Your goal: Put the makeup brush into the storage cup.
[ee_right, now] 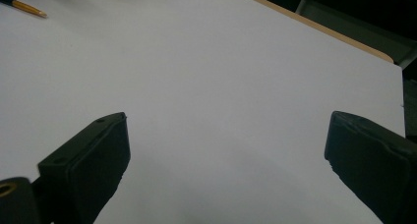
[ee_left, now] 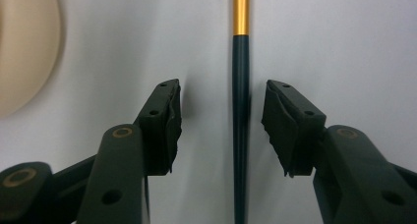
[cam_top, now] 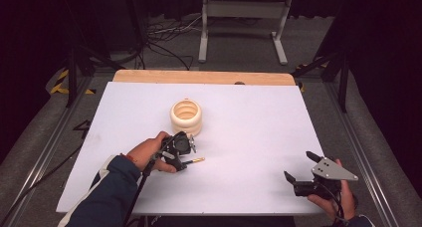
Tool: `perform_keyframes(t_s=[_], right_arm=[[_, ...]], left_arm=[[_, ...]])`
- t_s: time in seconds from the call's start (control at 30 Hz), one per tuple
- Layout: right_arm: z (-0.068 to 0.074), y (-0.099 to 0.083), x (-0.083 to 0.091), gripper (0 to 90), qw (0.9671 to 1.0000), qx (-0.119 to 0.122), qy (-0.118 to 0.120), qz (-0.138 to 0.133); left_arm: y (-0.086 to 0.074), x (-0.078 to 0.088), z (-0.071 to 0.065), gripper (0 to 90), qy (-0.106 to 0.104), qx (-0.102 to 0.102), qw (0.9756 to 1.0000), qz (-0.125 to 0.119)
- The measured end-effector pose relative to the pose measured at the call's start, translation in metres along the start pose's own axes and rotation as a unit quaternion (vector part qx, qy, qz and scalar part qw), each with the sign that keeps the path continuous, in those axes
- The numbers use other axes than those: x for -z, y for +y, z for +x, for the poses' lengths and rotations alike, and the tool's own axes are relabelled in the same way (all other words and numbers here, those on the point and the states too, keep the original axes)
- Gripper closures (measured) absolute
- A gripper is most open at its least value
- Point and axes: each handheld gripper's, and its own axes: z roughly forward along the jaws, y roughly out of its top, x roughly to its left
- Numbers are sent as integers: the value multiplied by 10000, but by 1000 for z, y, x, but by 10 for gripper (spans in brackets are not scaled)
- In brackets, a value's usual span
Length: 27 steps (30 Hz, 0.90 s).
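Gold-tipped pen lies on the white table between the left gripper's parted, untouching jaws; grasping looks under way, and next they should close squarely; right gripper rests wide open

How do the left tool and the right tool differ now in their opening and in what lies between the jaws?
The left tool has its jaws partly closed around a dark pen with a gold end, pads not touching it; the right tool has its jaws wide apart with bare white table between them. The left tool works near the cream ring holder; the right tool sits far aside. Both have black jaws.
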Motion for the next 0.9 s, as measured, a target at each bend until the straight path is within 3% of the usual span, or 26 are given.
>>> perform_keyframes(t_s=[0.17,0.27,0.4,0.43,0.5,0.67,0.8,0.9], right_arm=[[0,0,-1,37,10000,14,21,11],[2,-1,-3,39,9999,56,19,108],[2,0,-3,39,9999,63,10,121],[2,0,-2,39,9999,51,-3,112],[1,0,-2,39,9999,46,-3,110],[1,0,-2,40,9999,37,-5,115],[1,0,-2,40,9999,35,-8,121],[1,0,-2,40,9999,30,-21,120]], left_arm=[[3,0,2,574,-221,48,9997,69],[8,0,2,666,-364,73,9991,227],[13,-1,1,711,-358,-46,9986,381],[14,-1,0,789,-340,-89,9985,426],[16,-1,-1,827,-336,-175,9981,480],[16,0,0,829,-365,-128,9979,521],[13,-1,-1,829,-374,15,9986,364],[12,0,0,829,-368,-39,9986,384]])
